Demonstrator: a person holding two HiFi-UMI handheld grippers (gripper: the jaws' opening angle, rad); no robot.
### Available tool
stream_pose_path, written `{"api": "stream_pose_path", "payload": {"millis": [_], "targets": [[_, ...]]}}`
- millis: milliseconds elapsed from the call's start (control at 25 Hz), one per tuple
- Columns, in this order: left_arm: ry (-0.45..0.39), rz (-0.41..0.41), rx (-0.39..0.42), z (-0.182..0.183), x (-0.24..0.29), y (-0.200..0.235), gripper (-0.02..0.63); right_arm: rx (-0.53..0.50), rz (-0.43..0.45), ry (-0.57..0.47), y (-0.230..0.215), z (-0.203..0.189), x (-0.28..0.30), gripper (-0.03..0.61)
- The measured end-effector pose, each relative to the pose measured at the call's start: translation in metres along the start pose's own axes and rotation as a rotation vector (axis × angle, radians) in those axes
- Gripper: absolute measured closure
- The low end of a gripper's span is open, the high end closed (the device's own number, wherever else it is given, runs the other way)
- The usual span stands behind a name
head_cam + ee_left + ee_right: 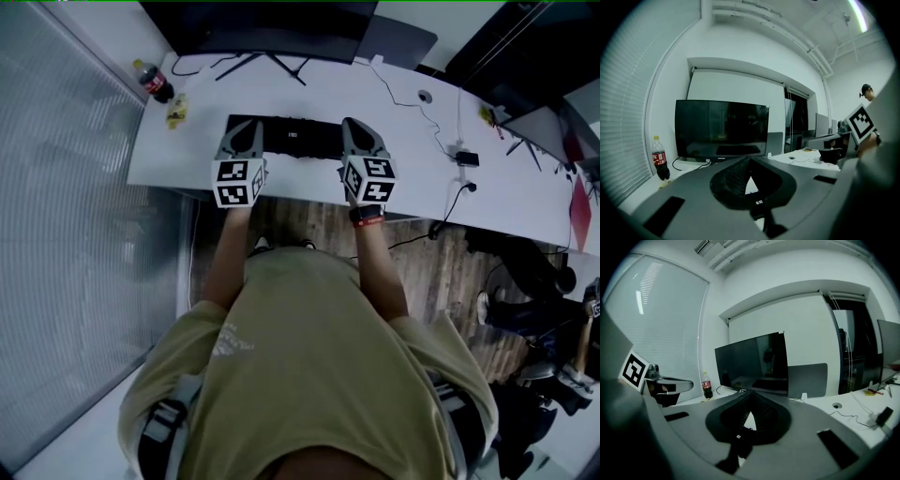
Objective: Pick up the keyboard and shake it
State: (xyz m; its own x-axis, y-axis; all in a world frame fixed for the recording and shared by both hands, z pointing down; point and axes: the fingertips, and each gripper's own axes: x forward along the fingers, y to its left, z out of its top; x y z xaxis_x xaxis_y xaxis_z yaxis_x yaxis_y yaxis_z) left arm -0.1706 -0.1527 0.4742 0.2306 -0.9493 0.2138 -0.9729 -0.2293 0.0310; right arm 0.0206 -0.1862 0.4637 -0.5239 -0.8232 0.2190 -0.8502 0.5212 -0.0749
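On the white desk (412,187), just in front of the monitor (262,23), we've got the keyboard (295,136) lying flat, and as far as we can judge it's not lifted. Left gripper (244,127) sits over its left end and right gripper (356,127) over its right end. Both gripper views show the jaws closed tip to tip with no keyboard edge visible between them, so we can't confirm a hold. We'd call this early: both tools are in place at the ends, the grasp is unconfirmed, and the lift and shake are still to do.
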Motion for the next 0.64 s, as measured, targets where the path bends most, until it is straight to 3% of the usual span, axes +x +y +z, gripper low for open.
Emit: {"api": "stream_pose_path", "payload": {"millis": [440,640], "targets": [[0.032,-0.097,0.027,-0.007,0.029,0.019,0.594,0.016,-0.069,-0.001,0.009,-0.001,0.028,0.555],[0.103,-0.155,-0.024,-0.028,0.047,0.025,0.594,0.071,-0.096,0.002,-0.003,-0.014,0.04,0.554]]}}
